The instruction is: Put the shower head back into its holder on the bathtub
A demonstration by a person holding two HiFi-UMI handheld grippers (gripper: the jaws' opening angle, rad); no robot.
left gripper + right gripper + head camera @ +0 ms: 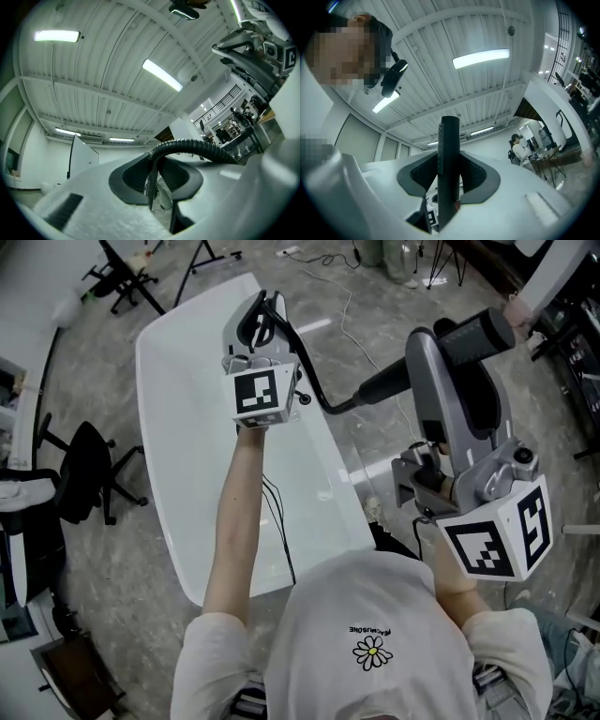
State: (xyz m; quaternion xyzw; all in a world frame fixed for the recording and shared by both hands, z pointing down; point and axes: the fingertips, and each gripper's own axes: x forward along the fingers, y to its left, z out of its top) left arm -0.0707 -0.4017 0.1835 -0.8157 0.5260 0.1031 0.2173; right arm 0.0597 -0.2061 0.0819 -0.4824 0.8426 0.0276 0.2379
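From above, the dark, tube-like shower head (473,338) hangs right of the bathtub (187,418), its long axis slanting up-right. The left gripper (152,176) is closed narrowly on the ribbed hose (197,146). The right gripper (448,180) clamps the head's handle (upright here).

Hose (323,401) lost to me behind the left gripper (258,320), shower head's (478,334) middle behind the right gripper (449,176), bathtub (178,409) corner under shirt (375,606)
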